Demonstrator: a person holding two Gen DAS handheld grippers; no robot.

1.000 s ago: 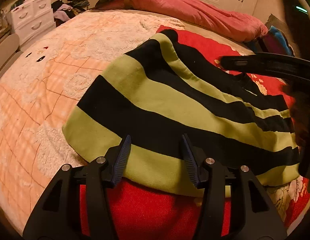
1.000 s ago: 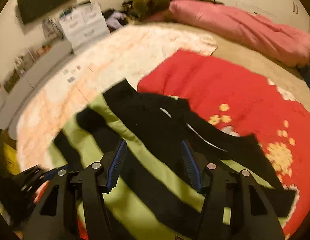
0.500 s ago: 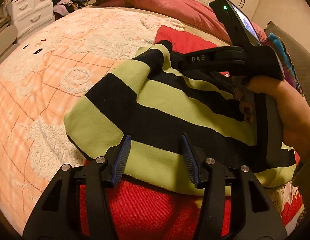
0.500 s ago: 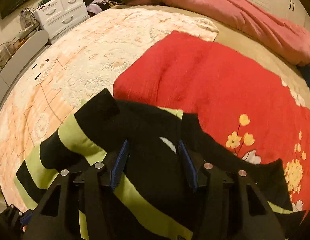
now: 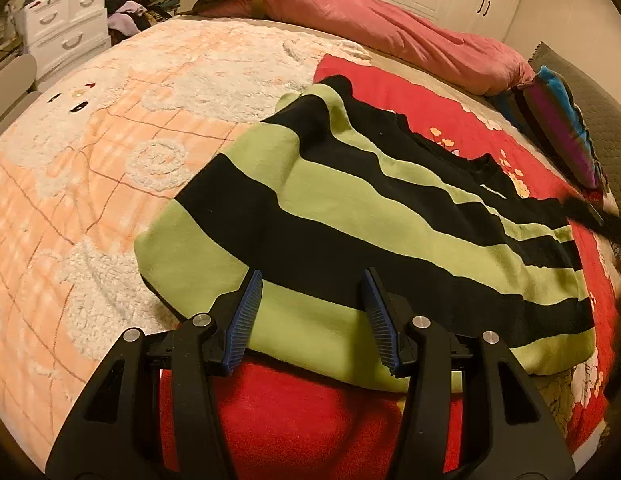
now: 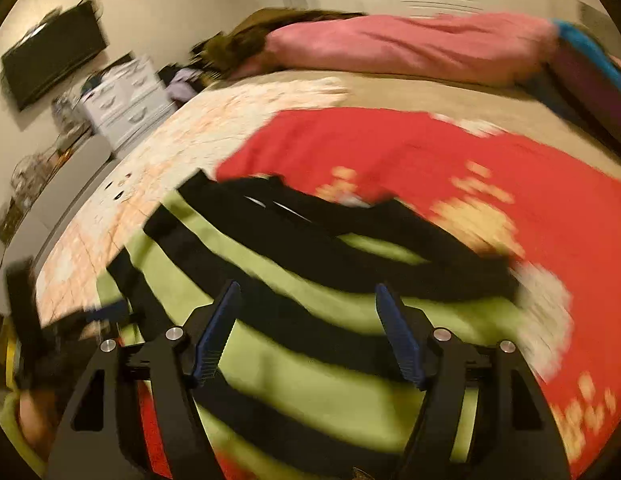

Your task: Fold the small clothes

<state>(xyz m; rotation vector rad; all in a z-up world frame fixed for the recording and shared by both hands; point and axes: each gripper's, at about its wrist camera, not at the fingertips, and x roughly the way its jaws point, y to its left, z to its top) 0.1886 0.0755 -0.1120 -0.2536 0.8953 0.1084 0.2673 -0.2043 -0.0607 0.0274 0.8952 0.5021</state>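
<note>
A green-and-black striped sweater (image 5: 350,216) lies flat on a red flowered blanket (image 5: 310,420) on the bed. My left gripper (image 5: 312,274) hovers open over the sweater's near hem, with nothing pinched. In the blurred right wrist view my right gripper (image 6: 306,286) hangs over the sweater (image 6: 310,320) with its jaws opening wide and nothing between the pads. A black piece of the right-hand tool (image 5: 590,216) shows at the right edge of the left wrist view. The left gripper (image 6: 106,308) is a blur at the lower left of the right wrist view.
A fluffy peach blanket (image 5: 90,140) covers the bed's left side. A pink duvet (image 5: 390,28) lies along the far edge and a striped cushion (image 5: 558,120) at the right. White drawers (image 5: 66,28) and a clothes pile (image 5: 146,12) stand beyond the bed.
The right gripper, over the sweater's collar half a second ago, has swung off to the right and its jaws stand wider. The left gripper and the sweater's near hem have not moved.
</note>
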